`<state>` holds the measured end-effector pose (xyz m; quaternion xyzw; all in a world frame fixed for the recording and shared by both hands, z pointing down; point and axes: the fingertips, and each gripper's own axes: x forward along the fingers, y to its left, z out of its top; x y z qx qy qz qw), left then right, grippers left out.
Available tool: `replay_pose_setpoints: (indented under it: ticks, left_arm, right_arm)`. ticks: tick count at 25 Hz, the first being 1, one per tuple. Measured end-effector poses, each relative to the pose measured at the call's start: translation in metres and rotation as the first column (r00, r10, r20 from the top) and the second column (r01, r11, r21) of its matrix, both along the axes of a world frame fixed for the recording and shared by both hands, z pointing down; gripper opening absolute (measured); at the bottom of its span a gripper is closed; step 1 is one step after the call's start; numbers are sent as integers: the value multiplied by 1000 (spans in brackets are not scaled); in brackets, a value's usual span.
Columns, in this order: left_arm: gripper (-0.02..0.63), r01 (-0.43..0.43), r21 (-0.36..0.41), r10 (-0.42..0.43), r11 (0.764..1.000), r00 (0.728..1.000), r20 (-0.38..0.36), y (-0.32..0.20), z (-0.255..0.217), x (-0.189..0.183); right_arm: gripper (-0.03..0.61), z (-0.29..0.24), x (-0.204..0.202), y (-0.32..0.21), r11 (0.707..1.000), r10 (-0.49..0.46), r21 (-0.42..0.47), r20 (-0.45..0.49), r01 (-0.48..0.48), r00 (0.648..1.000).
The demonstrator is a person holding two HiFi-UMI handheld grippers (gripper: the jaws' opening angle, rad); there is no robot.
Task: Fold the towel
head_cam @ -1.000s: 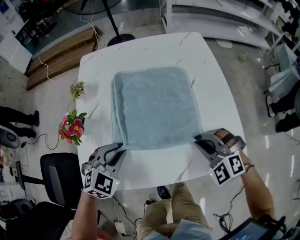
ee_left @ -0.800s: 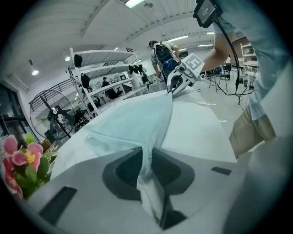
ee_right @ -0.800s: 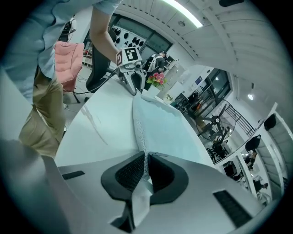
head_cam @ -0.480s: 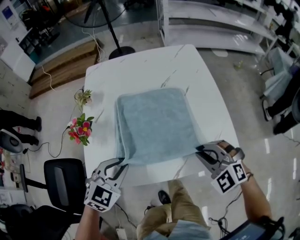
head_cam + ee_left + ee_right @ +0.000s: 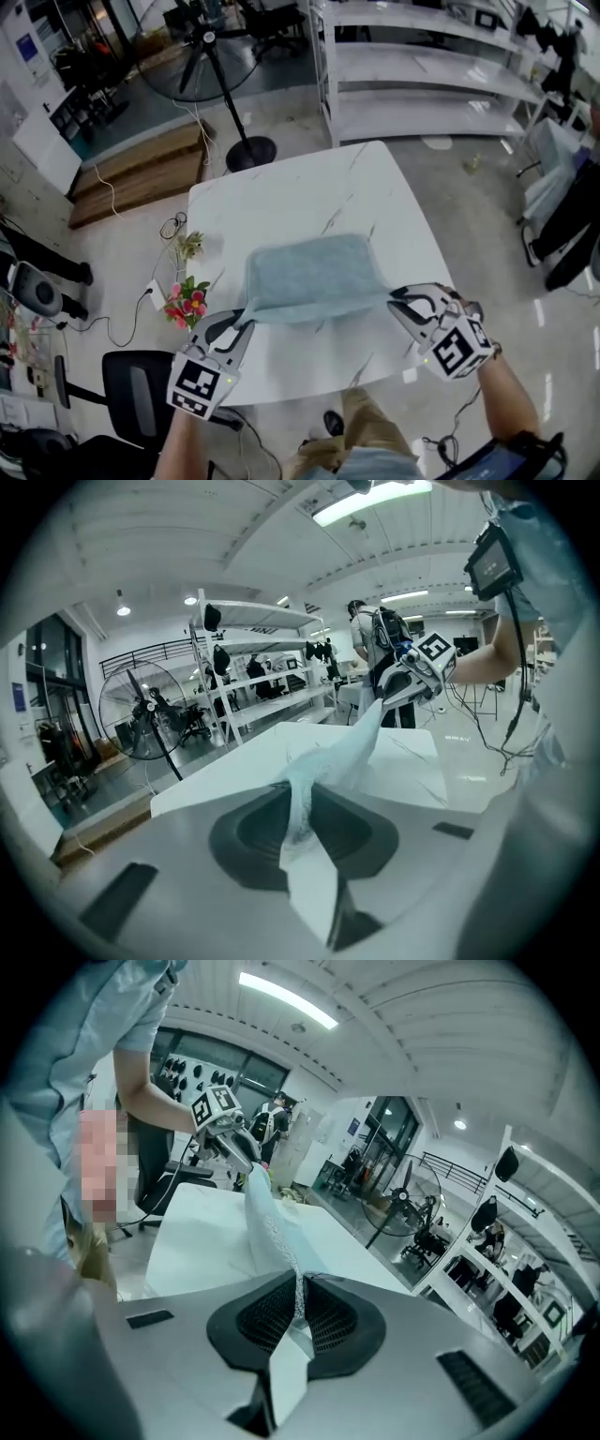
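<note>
Towel [image 5: 314, 277], pale blue-green terry, is sitting around the middle of the white marble-look table [image 5: 291, 202]. Its 6 o'clock edge is held up off the top, stretched between the two grippers, and the 12 o'clock part lies flat on the surface. The left hand-held gripper [image 5: 244, 319] is clamped on the towel's 7 o'clock corner. In the left gripper view you can see the cloth bunched up and pinched right between the dark pads. The right hand-held gripper [image 5: 396, 296] is doing the same at the 5 o'clock corner, jaws nearly together with just a thin fold of towel squeezed in there. Both grippers point toward 12 and tilt downward. Off the table there's a standing fan [image 5: 202, 42] out at 11 o'clock, some flowers [image 5: 187, 305] on the floor at about 8, and an office chair [image 5: 136, 389] at 7.
</note>
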<state>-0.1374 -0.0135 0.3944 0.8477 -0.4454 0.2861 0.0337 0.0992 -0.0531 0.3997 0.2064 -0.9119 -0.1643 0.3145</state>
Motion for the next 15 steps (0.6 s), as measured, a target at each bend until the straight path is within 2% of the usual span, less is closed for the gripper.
replay_pose_setpoints:
  ticks: [8, 15]
  left_arm:
    - [67, 71, -53, -71, 996, 997, -8, -82, 6, -16]
    - [67, 116, -179, -117, 977, 993, 3, -135, 45, -20]
  right_arm:
    - [37, 0, -13, -84, 993, 77, -92, 15, -75, 997]
    - [38, 33, -18, -139, 974, 105, -200, -4, -103, 995]
